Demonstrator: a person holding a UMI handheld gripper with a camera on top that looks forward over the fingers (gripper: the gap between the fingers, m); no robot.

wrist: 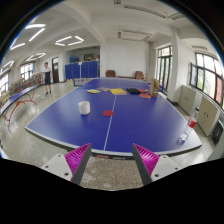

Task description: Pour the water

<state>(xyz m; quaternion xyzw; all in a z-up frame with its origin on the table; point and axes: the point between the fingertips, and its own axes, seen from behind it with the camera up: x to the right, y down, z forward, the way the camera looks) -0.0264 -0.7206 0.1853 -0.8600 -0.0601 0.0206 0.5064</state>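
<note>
Leftmost, at ten o'clock and far off: a person (pixel 46 77) standing on the hall floor (pixel 15 140) beside a red-framed seat (pixel 14 102). Centre, ahead of the fingers: blue bench (pixel 110 120) marked with white lines, carrying a small white cup (pixel 84 106) at eleven o'clock, a red object (pixel 108 113) at twelve, and flat coloured items (pixel 120 92) near the far edge. Bottom: tool (pixel 112 157) spread wide, holding nothing, magenta pads (pixel 77 156) apart with the bench's near edge between them. Rightmost, at three o'clock: clear bottle with red cap (pixel 184 132) upright on the bench corner, well apart from the tool.
</note>
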